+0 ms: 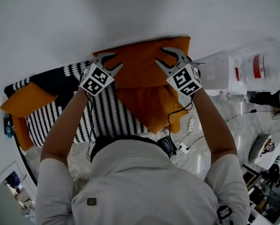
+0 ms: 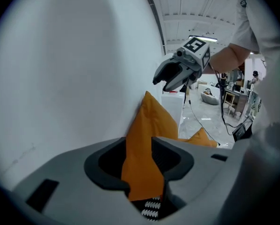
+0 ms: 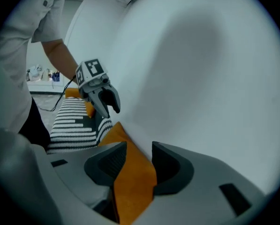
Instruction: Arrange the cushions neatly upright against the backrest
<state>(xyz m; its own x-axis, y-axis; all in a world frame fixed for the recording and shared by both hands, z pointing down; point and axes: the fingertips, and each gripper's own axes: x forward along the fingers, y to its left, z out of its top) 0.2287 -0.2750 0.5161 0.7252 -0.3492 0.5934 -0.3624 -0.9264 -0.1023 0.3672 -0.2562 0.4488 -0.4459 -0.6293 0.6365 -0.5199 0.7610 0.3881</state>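
The orange cushion (image 1: 142,67) stands on edge against the white backrest (image 1: 130,13), with both grippers at its top edge. The left gripper (image 1: 115,61) has its jaws spread, the cushion's edge loose between them, and so does the right gripper (image 1: 160,55). In front lie a second orange cushion (image 1: 151,109) and a black-and-white striped cushion (image 1: 107,118) — a third orange cushion (image 1: 25,102) lies far left.

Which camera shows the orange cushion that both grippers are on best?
The head view: nearly all of the orange cushion shows, leaning against the white surface behind it. The left gripper view and the right gripper view each show it only edge-on, a strip between the jaws.
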